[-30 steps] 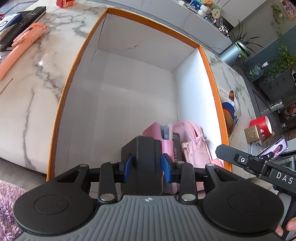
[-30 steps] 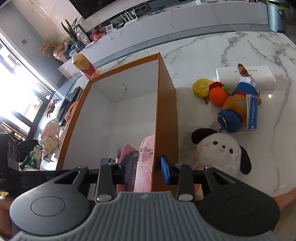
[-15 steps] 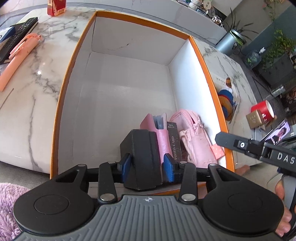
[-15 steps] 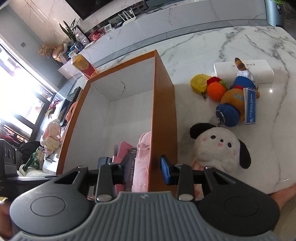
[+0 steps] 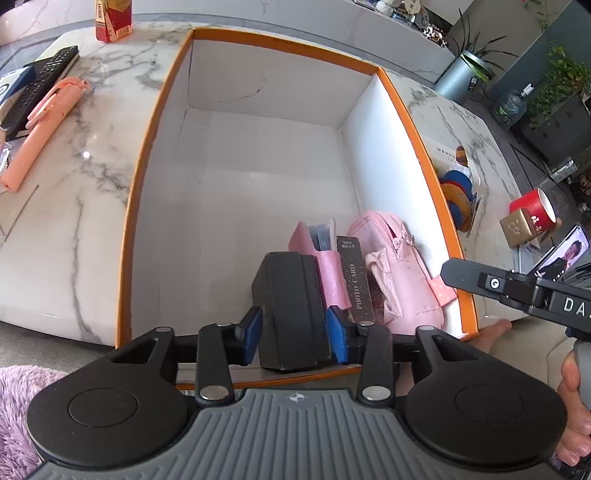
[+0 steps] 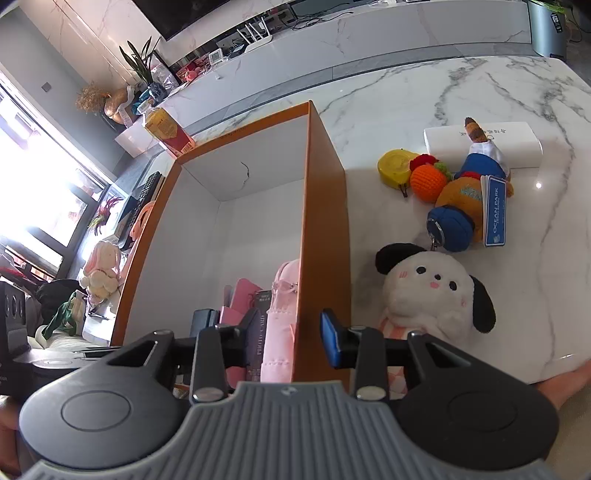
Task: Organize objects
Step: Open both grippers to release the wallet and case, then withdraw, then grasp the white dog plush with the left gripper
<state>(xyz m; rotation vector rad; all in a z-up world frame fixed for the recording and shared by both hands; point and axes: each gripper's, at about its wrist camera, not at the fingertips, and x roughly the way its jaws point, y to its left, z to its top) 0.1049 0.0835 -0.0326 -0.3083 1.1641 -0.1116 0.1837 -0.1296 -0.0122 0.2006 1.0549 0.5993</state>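
Observation:
A white-lined orange box (image 5: 147, 177) stands on the marble table. Near its front right corner stand a pink pouch (image 5: 395, 277), a dark photo-card box (image 5: 356, 284) and a pink card holder (image 5: 325, 266). To their left stands a black box (image 5: 291, 306), upright between the blue pads of my left gripper (image 5: 294, 334). Those jaws are opening and the pads sit just off the box's sides. My right gripper (image 6: 291, 332) straddles the orange box's right wall (image 6: 325, 221) beside the pouch (image 6: 280, 317), one finger inside and one pad outside against the wall.
Right of the box lie a white plush dog (image 6: 432, 291), a blue-and-orange plush figure (image 6: 465, 199), a crochet orange (image 6: 428, 181), a yellow disc (image 6: 393, 166) and a white case (image 6: 517, 147). On the left are a remote (image 5: 44, 81), a pink stick (image 5: 40, 125) and a red carton (image 5: 112, 18).
The left gripper's pads, tight on the black box before, have spread off its sides, and the left view has rolled slightly. The right gripper has stayed at the wall.

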